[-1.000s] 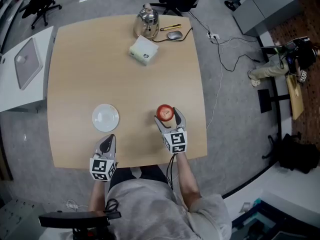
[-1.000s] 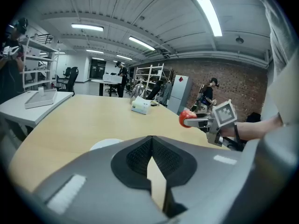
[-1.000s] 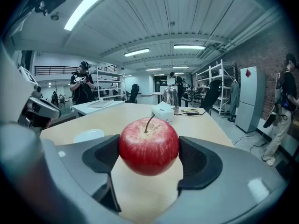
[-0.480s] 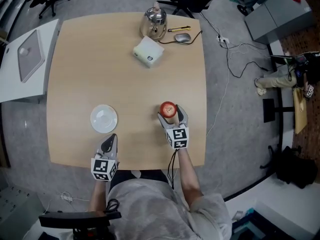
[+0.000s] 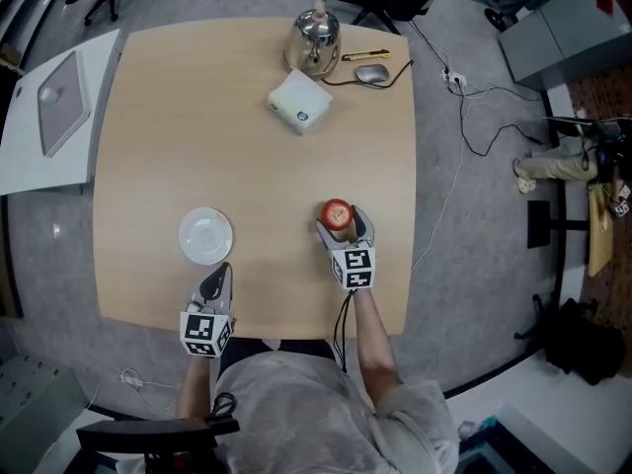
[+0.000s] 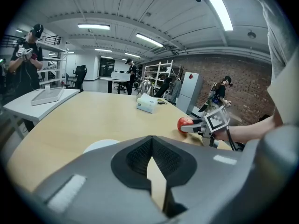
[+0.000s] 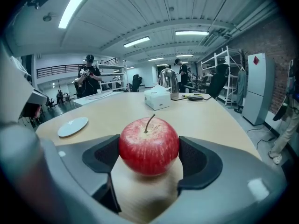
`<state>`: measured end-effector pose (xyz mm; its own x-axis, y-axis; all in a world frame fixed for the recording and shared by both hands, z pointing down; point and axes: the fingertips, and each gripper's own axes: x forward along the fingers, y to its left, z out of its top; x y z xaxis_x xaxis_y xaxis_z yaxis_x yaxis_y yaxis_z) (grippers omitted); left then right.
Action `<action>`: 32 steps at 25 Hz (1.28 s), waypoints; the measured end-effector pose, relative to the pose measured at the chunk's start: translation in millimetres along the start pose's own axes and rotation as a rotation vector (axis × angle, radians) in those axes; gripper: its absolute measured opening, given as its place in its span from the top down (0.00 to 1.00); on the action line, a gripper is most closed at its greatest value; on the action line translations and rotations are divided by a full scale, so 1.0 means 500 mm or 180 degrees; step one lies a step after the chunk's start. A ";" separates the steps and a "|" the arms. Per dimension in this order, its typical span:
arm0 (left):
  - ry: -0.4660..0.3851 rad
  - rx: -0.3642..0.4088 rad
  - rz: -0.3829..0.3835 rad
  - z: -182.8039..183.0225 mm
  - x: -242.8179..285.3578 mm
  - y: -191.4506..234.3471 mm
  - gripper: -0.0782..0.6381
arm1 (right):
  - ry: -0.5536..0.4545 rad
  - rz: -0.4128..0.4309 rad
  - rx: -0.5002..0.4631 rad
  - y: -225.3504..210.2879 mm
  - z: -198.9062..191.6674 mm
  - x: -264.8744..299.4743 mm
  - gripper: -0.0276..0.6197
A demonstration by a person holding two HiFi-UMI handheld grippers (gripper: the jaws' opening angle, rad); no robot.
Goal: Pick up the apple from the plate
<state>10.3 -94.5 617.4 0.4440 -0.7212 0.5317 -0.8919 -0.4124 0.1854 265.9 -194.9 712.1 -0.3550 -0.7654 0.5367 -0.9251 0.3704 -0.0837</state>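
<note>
Over the right half of the tabletop (image 5: 247, 156), the apple (image 7: 149, 145) sits between the two pads of the right claw (image 5: 342, 223), which is clamped on it across its widest part, stem up. The plate (image 5: 205, 235) lies bare and well apart to the left, so I judge the lift off the plate to be done already; what remains is to keep the fruit secure.

The main risk is the hold itself. The apple is round and smooth, and only two small patches of its skin meet the pads, so a quick swing or a slackened squeeze could let it pivot about that line or slip out downward. If it drops, it would likely roll, and the tabletop's right edge is near, with the floor beyond. Squeezing harder to prevent that could bruise the flesh. The apple hangs low, with its shadow right beneath it in the right gripper view. I cannot tell whether its underside clears the wood or rests on it, and a sideways move at this height might drag it and twist it in the pads.

The right forearm reaches straight out from the person's body, and its claw points away from them, tilted somewhat down toward the surface. The left claw (image 5: 211, 282) hovers at the tabletop's near edge, just short of the plate and aimed past it, also tilted down. Its jaws are pressed together with nothing between them, so it is in no position to catch a fall.
</note>
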 end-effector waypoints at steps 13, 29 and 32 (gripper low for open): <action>0.0075 0.0017 -0.0011 0.001 0.028 -0.005 0.86 | 0.0100 -0.0008 0.0067 -0.016 -0.025 0.018 0.34; 0.0088 0.0048 -0.0023 -0.001 0.028 -0.012 0.86 | 0.0056 -0.0084 0.0184 -0.022 -0.029 0.017 0.34; 0.0080 0.0050 -0.0030 -0.001 0.028 -0.011 0.86 | 0.0032 -0.0103 0.0212 -0.024 -0.028 0.017 0.30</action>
<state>21.5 -102.1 624.1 0.4499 -0.7032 0.5506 -0.8862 -0.4279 0.1777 275.9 -198.6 729.4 -0.3236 -0.7711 0.5484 -0.9431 0.3093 -0.1217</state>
